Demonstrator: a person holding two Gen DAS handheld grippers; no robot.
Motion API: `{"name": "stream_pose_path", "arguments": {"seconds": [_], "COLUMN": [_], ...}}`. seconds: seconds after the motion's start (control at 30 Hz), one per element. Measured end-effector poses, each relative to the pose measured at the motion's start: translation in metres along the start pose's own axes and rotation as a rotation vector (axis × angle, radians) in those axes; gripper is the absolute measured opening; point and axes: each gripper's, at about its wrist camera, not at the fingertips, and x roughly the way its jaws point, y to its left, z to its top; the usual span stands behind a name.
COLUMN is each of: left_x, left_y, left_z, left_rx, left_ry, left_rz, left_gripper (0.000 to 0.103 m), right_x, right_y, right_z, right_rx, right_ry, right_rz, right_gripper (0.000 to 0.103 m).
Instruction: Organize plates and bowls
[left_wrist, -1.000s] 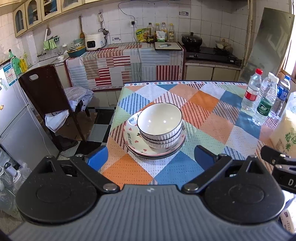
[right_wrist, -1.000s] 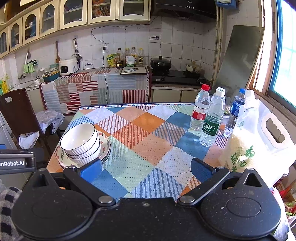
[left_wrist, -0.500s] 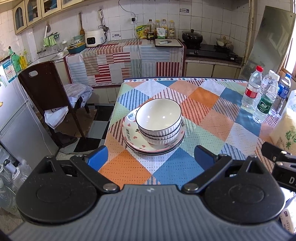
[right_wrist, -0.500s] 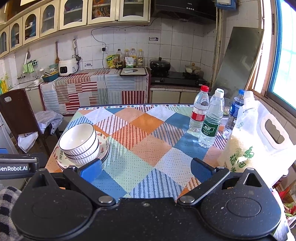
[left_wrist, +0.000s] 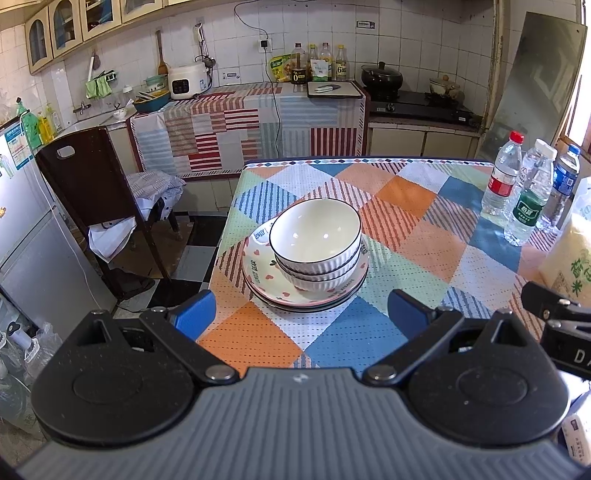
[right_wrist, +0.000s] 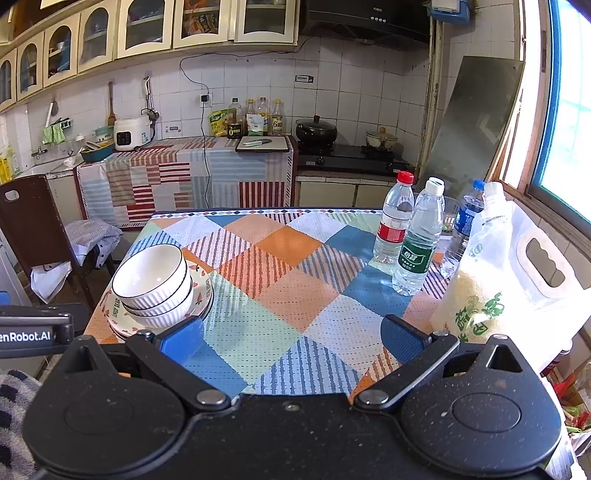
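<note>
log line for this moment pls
left tongs open, empty | right tongs open, empty | bowls nested on plates | both tongs short of stack

A patchwork tablecloth (right_wrist: 280, 258) covers the table; near its right edge stand three water bottles: a red-capped one (right_wrist: 394, 221), a white-capped one with a green label (right_wrist: 419, 240) just beside it, and a blue-capped one (right_wrist: 463, 225) behind; a clear bag of rice (right_wrist: 495, 280) sits toward the near right corner; beyond the left edge a dark wooden chair (left_wrist: 88, 192) holds crumpled cloth (left_wrist: 155, 188); a white rice cooker (left_wrist: 186, 82) and a black pot (left_wrist: 382, 75) sit on the counter past the far edge.
</note>
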Motion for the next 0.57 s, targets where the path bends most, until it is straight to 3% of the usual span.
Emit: {"name": "stream_pose_path", "arguments": {"seconds": [0.57], "left_x": [0.0023], "left_y": [0.0005], "left_z": [-0.0012], "left_rx": [0.000], "left_ry": [0.004], "left_rz": [-0.004], "left_gripper": [0.101], "right_x": [0.0011], "right_y": [-0.0006], "right_z": [-0.0004], "right_rx": [-0.010], "right_ry": [0.000], "right_rz": [0.002], "right_gripper": [0.103]}}
